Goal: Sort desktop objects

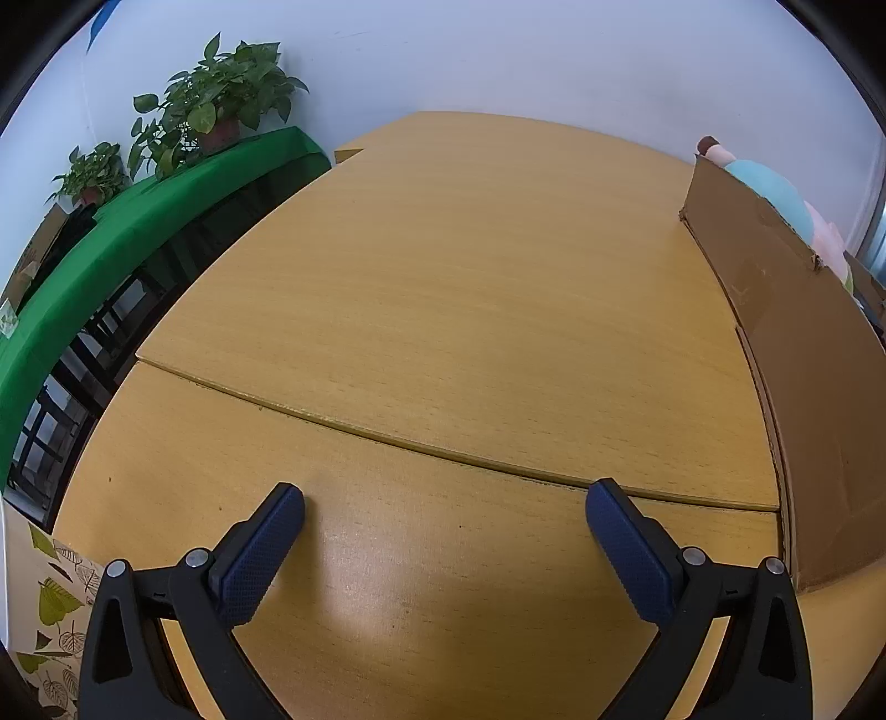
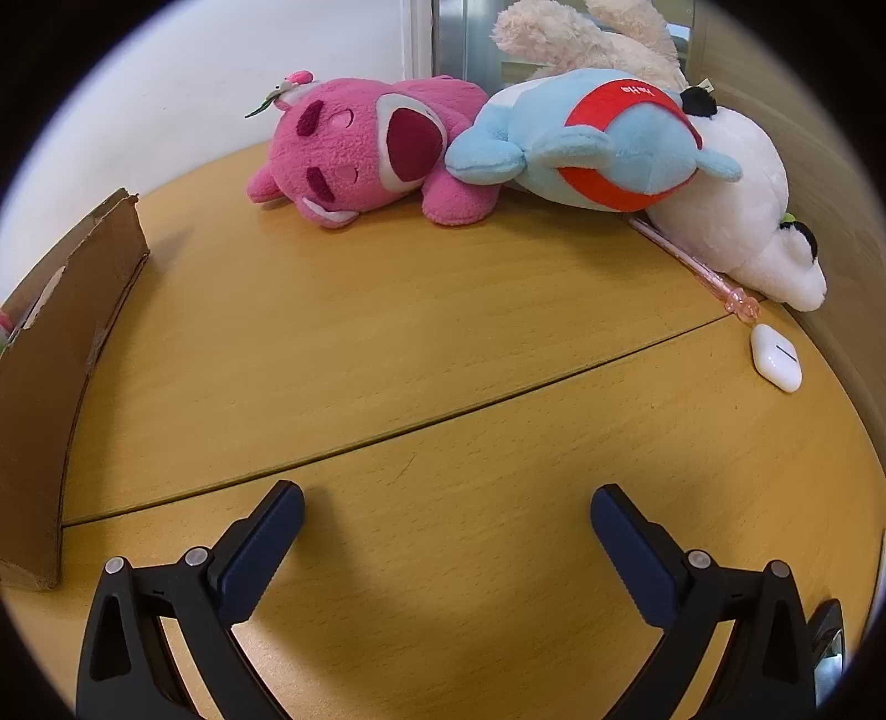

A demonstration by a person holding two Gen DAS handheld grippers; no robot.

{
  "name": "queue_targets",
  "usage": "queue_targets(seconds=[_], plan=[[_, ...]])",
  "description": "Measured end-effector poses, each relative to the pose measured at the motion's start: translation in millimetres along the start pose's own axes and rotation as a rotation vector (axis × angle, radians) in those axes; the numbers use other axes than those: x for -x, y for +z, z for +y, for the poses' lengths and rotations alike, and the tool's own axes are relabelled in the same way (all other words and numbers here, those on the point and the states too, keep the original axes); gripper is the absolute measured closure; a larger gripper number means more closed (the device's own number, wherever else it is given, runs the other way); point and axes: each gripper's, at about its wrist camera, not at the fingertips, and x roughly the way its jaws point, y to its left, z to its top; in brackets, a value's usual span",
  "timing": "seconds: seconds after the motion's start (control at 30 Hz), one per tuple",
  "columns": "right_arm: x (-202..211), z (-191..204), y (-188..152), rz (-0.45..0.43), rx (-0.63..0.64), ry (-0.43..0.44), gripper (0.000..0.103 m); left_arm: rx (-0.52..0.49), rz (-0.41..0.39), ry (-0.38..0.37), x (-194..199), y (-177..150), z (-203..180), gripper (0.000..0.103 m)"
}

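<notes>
In the right wrist view, a pink plush bear [image 2: 360,155], a light-blue and red plush [image 2: 598,144] and a white plush [image 2: 747,221] lie at the far side of the wooden desk [image 2: 387,343]. A pink pen [image 2: 698,266] and a white earbud case [image 2: 775,357] lie at the right. My right gripper [image 2: 446,518] is open and empty above the desk, well short of them. In the left wrist view, my left gripper [image 1: 443,512] is open and empty over bare desk [image 1: 443,288]. A cardboard box [image 1: 803,354] stands to its right.
The cardboard box also shows at the left edge of the right wrist view [image 2: 50,360]. Potted plants [image 1: 221,105] stand on a green ledge [image 1: 138,221] beyond the desk's left edge. A cream plush [image 2: 581,39] lies behind the blue one. A seam crosses the desk.
</notes>
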Motion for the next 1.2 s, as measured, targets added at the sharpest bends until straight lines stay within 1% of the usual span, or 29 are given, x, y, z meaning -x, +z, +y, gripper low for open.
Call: queue_targets(seconds=[0.2,0.4,0.7,0.93,1.2], plan=[[-0.8,-5.4,5.4,0.001,-0.008,-0.005,0.000,0.002,0.000,0.000,0.9,-1.2,-0.4,0.000],[3.1,-9.4,2.8,0.001,-0.012,-0.010,0.000,0.011,-0.004,0.005,5.3,-10.9,-3.5,0.000],[3.9,-9.2,2.6,0.000,-0.013,-0.011,0.000,0.013,-0.004,0.004,5.7,-12.3,-4.3,0.000],[3.5,-7.5,1.8,-0.001,-0.013,-0.012,0.000,0.031,-0.002,0.018,3.1,-1.4,-4.3,0.000],[3.4,-6.4,1.6,-0.001,-0.014,-0.013,0.000,0.032,-0.002,0.017,2.6,-1.5,-4.0,0.000]])
